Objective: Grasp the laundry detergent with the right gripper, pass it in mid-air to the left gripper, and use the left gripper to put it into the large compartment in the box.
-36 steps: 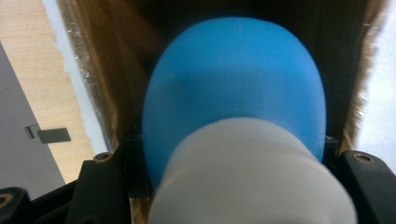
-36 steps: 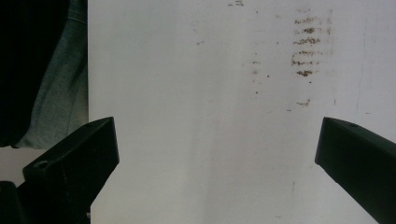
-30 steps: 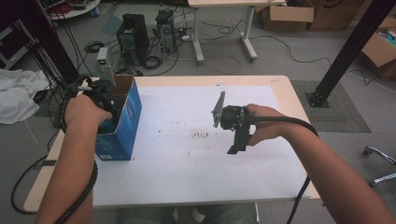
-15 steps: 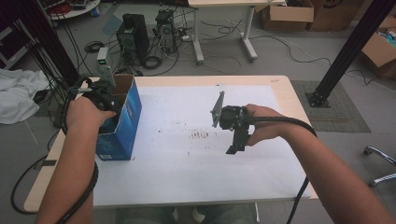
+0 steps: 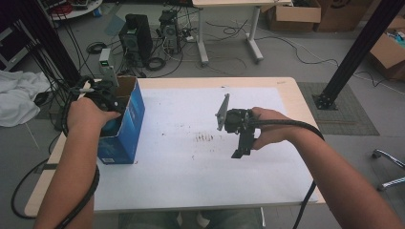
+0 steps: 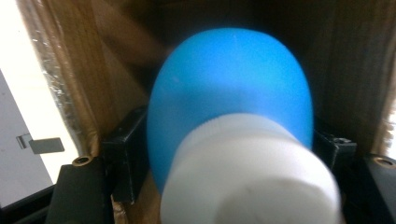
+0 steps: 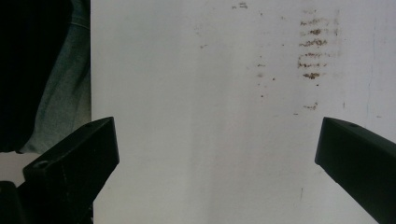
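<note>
A blue cardboard box (image 5: 125,128) stands open-topped at the table's left edge. My left gripper (image 5: 106,107) reaches down into it, mostly covered by the hand. In the left gripper view, the left gripper (image 6: 229,156) is shut on a round blue bottle (image 6: 229,84) with a white cap (image 6: 247,182), and the box's brown inner walls (image 6: 70,84) surround it. My right gripper (image 5: 239,152) hovers over the middle of the white table top (image 5: 181,167), tilted down toward the person. In its own view the right gripper (image 7: 215,154) stands wide open with nothing between its jaws.
Brown smudges (image 5: 205,138) mark the table's middle. On the floor beyond the table are computer towers (image 5: 136,33), cables and another desk's legs (image 5: 203,38). A black frame post (image 5: 356,52) rises at the right. White cloth (image 5: 19,98) lies to the left.
</note>
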